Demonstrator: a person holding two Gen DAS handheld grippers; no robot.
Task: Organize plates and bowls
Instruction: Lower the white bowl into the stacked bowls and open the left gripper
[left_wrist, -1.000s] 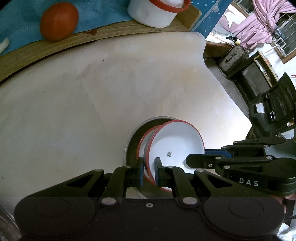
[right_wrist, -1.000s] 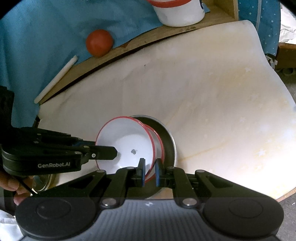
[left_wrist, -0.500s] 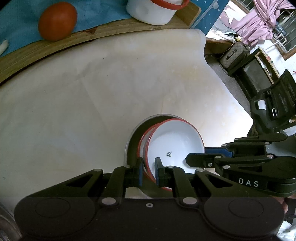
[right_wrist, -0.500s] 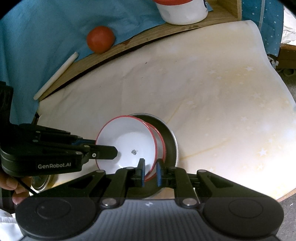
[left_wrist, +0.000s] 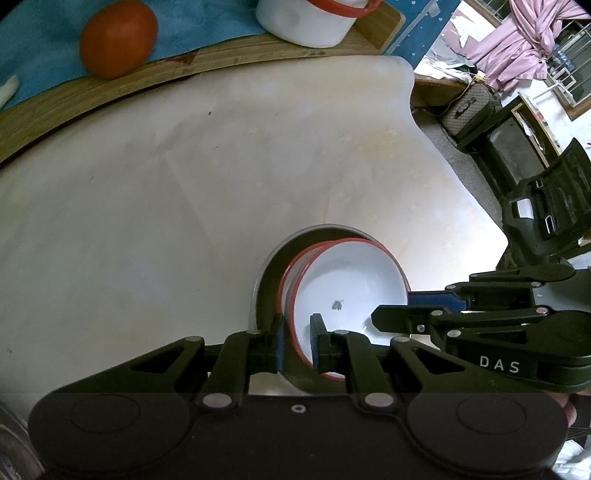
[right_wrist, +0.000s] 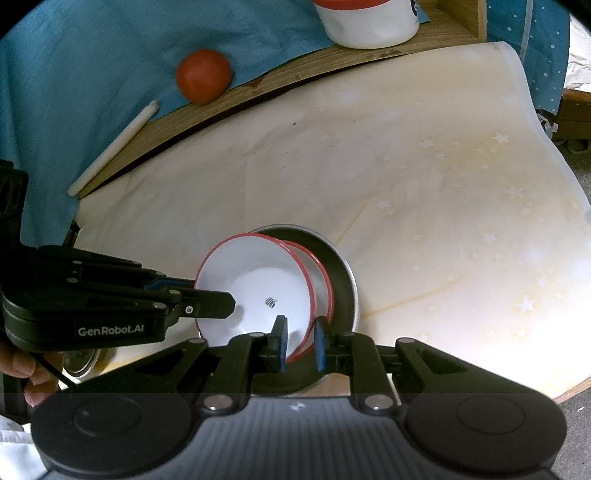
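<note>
The two white, red-rimmed enamel bowls sit nested in a dark round metal pan (left_wrist: 265, 291) on the cream sheet (left_wrist: 184, 221) that covers the table. The upper bowl (left_wrist: 351, 288) is tilted towards the left claw, so the rim of the lower bowl (right_wrist: 327, 284) shows as a second red arc beside it.

The left claw (left_wrist: 297, 339) reaches over the near edge of the stack. Its blue pads are nearly together and pinch the upper bowl's rim, one pad inside the bowl and one outside. Against the earlier views, this grip looks almost the same.

The right claw (right_wrist: 299, 343) straddles the opposite side of the same rim. Its jaws have just been opening. The pads now stand visibly further apart than a second ago, with the rim between them and white bowl wall showing in the gap beside the inner pad. They no longer press on it.

Bowls and pan lie where they lay in the earlier views, and neither claw has shifted.

At the far edge of the table, a tomato (left_wrist: 118, 38) rests on blue cloth (right_wrist: 92, 74) on a wooden board (left_wrist: 110, 99). Also on the board is a white, red-rimmed mug (left_wrist: 303, 22). Near the tomato, a white stick (right_wrist: 114, 147) lies along the board's edge.
</note>
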